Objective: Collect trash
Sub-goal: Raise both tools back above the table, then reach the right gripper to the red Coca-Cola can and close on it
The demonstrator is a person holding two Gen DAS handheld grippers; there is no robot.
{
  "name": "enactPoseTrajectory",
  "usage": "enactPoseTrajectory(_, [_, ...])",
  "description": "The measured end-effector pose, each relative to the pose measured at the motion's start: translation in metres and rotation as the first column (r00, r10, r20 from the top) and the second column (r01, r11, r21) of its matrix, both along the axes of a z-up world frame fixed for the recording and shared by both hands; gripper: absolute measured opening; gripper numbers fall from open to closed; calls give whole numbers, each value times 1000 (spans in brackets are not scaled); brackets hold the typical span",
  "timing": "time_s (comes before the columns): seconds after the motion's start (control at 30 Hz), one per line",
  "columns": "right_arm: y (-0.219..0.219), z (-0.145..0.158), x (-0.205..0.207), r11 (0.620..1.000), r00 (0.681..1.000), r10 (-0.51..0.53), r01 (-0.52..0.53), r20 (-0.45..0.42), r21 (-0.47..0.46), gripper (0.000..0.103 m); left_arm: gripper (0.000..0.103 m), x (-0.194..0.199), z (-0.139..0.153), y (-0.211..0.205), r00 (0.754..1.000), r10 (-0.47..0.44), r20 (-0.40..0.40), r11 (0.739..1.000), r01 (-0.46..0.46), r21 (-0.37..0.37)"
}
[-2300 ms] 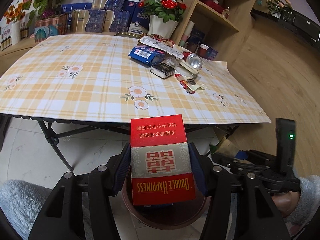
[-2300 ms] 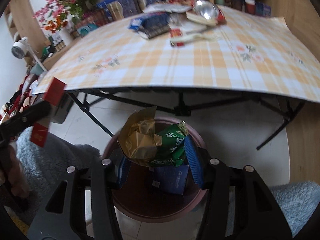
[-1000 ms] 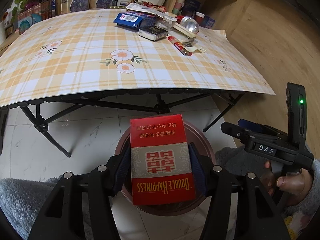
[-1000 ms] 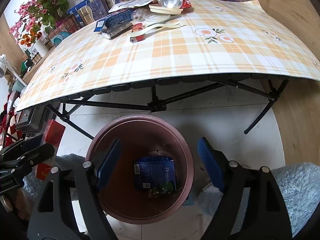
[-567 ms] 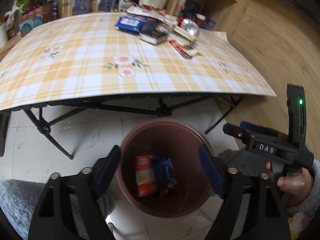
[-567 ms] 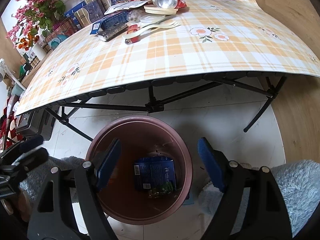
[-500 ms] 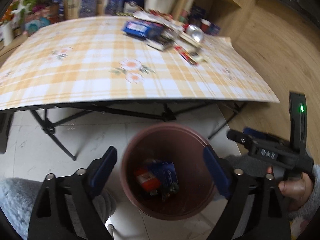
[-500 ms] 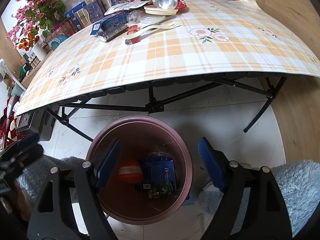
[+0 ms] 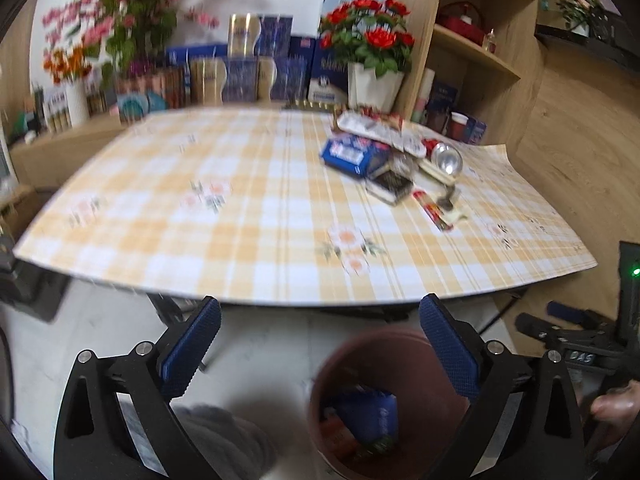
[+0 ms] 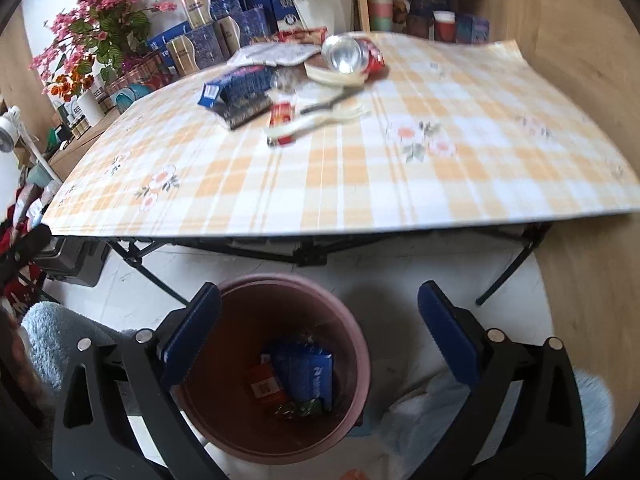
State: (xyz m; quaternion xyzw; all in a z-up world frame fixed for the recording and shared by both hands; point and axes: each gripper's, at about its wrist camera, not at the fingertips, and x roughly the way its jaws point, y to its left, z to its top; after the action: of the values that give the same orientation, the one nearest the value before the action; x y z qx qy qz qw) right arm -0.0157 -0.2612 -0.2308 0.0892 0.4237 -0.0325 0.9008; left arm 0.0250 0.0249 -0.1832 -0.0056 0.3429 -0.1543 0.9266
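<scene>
Left gripper (image 9: pixel 319 345) over the floor in front of the desk (image 9: pixel 256 240), jaws opening wide, nothing between the blue pads. Right gripper (image 10: pixel 319 332) above the brown trash bin (image 10: pixel 352 336), jaws likewise opening, nothing gripped. In the bin on the floor, below the desk's near edge: a blue box (image 10: pixel 308 372), a red cigarette pack (image 10: pixel 264 386), a green wrapper (image 10: pixel 298 408). On the checked desk cloth, toward the far side, a heap of trash: blue carton (image 10: pixel 236 84), dark box (image 10: pixel 244 112) touching it, red packet (image 10: pixel 282 118), tipped red can (image 10: pixel 352 54) with its silver end showing, pale plastic cutlery (image 10: pixel 320 118). Behind the desk, a potted red rose plant (image 9: pixel 370 46) and stacked blue gift boxes (image 9: pixel 244 68). Left-wrist view blurred.
</scene>
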Motion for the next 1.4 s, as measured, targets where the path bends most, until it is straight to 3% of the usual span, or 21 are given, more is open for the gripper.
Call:
enactPoseTrajectory(0.3, [-15, 37, 15, 993, 996, 12, -2, 86, -116, 97, 97, 24, 25, 17, 997, 61, 52, 998, -60, -12])
enactPoseTrajectory(0.7, [-45, 47, 56, 983, 996, -16, 33, 91, -182, 97, 97, 55, 26, 19, 996, 75, 45, 997, -74, -29])
enactPoseTrajectory(0.87, [-60, 50, 94, 979, 997, -23, 38, 78, -198, 97, 97, 70, 21, 15, 997, 73, 30, 997, -72, -33])
enactPoseTrajectory(1.07, [-79, 51, 169, 986, 998, -12, 22, 64, -166, 97, 97, 88, 17, 12, 997, 81, 21, 996, -80, -49])
enactPoseTrajectory(1.23, [-76, 45, 228, 957, 994, 95, -78, 49, -278, 96, 97, 100, 12, 8, 997, 81, 6, 995, -81, -65])
enactPoseTrajectory(1.4, [-79, 38, 267, 942, 979, 200, -184, 28, -281, 78, 97, 109, 6, 4, 998, 63, -4, 996, -64, -55])
